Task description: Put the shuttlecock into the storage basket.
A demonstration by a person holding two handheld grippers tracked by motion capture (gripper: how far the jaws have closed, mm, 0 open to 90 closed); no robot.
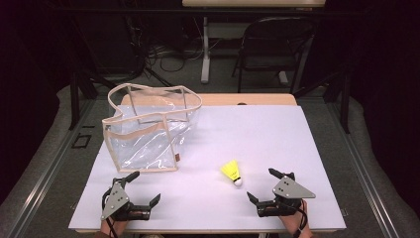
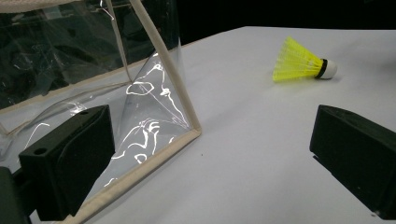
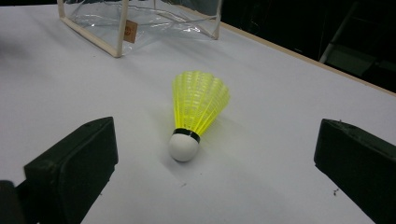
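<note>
A yellow shuttlecock (image 1: pixel 232 172) with a white cork tip lies on its side on the white table top (image 1: pixel 257 134), right of centre. A clear plastic bag (image 1: pixel 148 130) with beige trim stands open-topped at the left rear. My right gripper (image 1: pixel 264 185) rests open near the front edge, just right of the shuttlecock (image 3: pixel 196 112), which lies ahead between its jaws. My left gripper (image 1: pixel 143 187) is open at the front left, below the bag's front corner (image 2: pixel 191 128). In the left gripper view the shuttlecock (image 2: pixel 301 63) lies farther off to the right.
Behind the table stand a dark folding chair (image 1: pixel 275 44) and a table leg (image 1: pixel 205 49) among floor cables. A small brown tag (image 3: pixel 130 31) hangs on the bag's corner. Bare white surface stretches across the table's right half.
</note>
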